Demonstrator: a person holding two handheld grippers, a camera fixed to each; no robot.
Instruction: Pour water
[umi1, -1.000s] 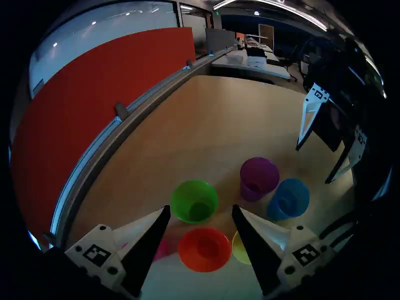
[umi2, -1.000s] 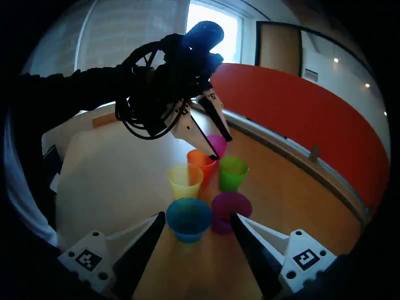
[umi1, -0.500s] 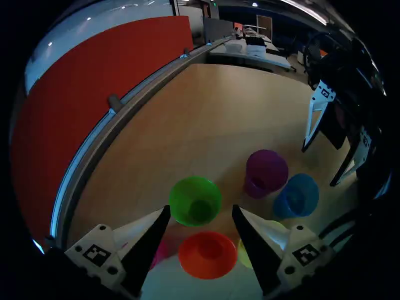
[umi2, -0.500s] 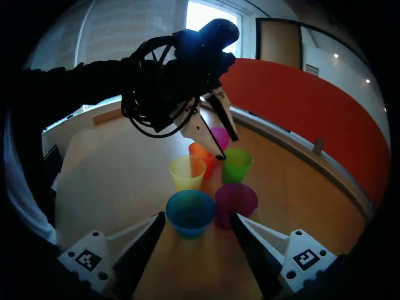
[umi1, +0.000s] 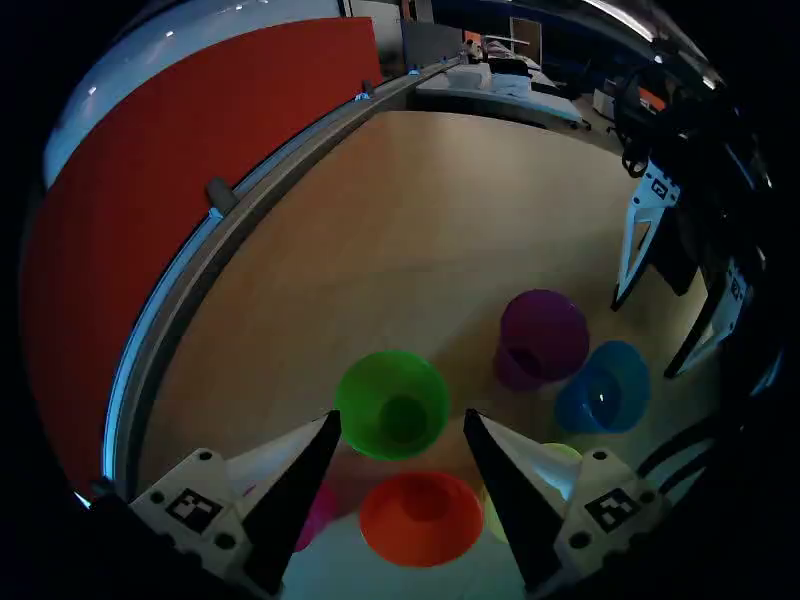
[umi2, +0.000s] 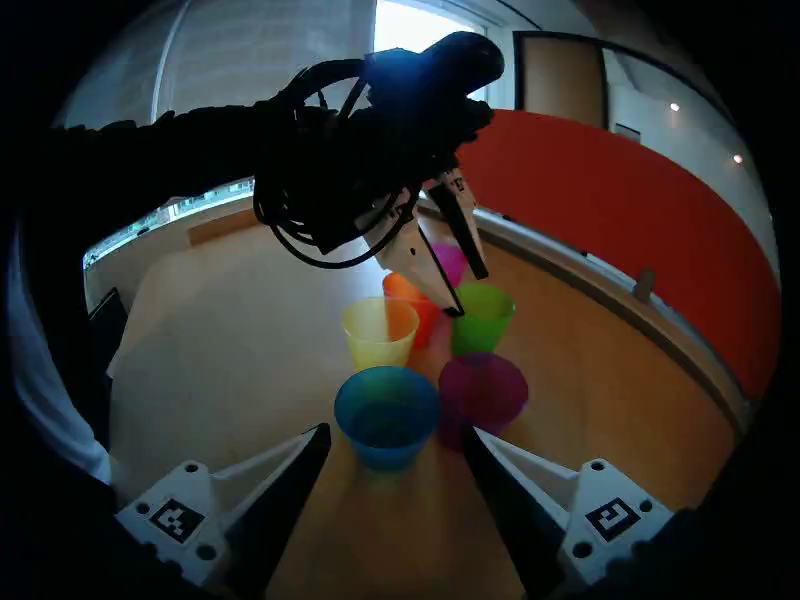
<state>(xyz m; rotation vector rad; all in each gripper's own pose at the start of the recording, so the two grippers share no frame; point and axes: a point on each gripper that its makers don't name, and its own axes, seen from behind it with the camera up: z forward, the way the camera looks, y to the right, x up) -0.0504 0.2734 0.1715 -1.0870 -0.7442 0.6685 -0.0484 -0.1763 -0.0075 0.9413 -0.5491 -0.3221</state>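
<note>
Several plastic cups stand clustered on the wooden table. In the left gripper view my left gripper (umi1: 402, 430) is open above the green cup (umi1: 392, 403), with the orange cup (umi1: 420, 517) nearer and a pink cup (umi1: 318, 510) half hidden behind its left finger. The purple cup (umi1: 542, 335) and blue cup (umi1: 604, 387) stand farther right. In the right gripper view my right gripper (umi2: 396, 445) is open just short of the blue cup (umi2: 387, 415), beside the purple cup (umi2: 482, 393). Beyond them are the yellow cup (umi2: 379, 331), orange cup (umi2: 408, 298) and green cup (umi2: 483, 315). The left gripper (umi2: 458, 292) hangs over them.
A red partition (umi1: 150, 190) with a grey rail (umi1: 230, 240) runs along the table's far edge. The bare wooden tabletop (umi1: 440, 220) stretches beyond the cups. A person's dark sleeve (umi2: 150, 170) and coiled cables (umi2: 310, 220) reach in from the left. A bright window (umi2: 420, 30) is behind.
My left gripper has shifted forward, so the green cup sits closer between its fingers. The right gripper moved a little nearer the blue cup. Both stay open.
</note>
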